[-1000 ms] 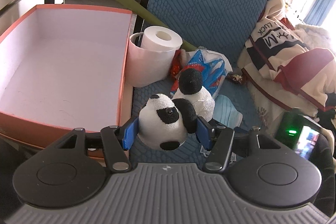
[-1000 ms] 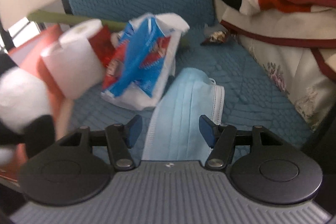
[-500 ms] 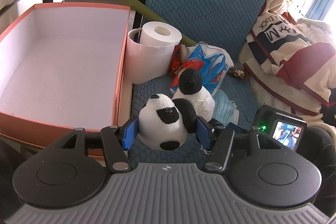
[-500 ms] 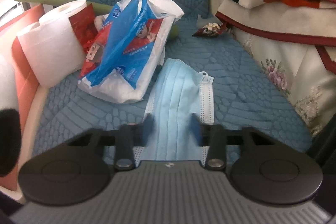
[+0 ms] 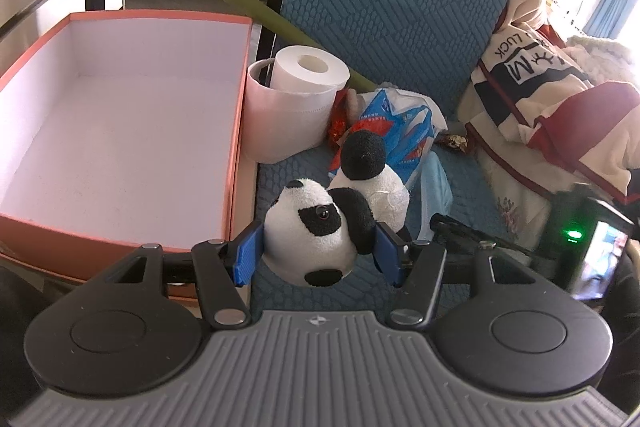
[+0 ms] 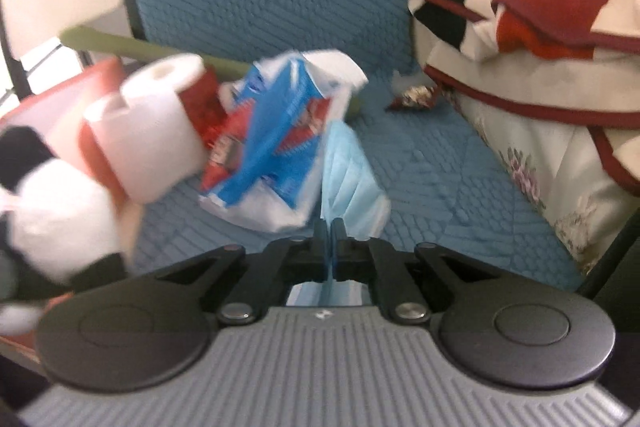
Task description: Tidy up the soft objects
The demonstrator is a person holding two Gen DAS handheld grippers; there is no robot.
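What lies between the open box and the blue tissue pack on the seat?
In the left wrist view, a toilet paper roll in a white cup stands between the box and the tissue pack.

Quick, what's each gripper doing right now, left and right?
Left gripper: closed on the black-and-white plush panda.
Right gripper: shut, pinching the light blue pleated face mask.

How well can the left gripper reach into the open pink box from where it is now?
Probably yes. The left gripper, shut on the panda toy, is right beside the pink box, which is open on top with nothing visible between them.
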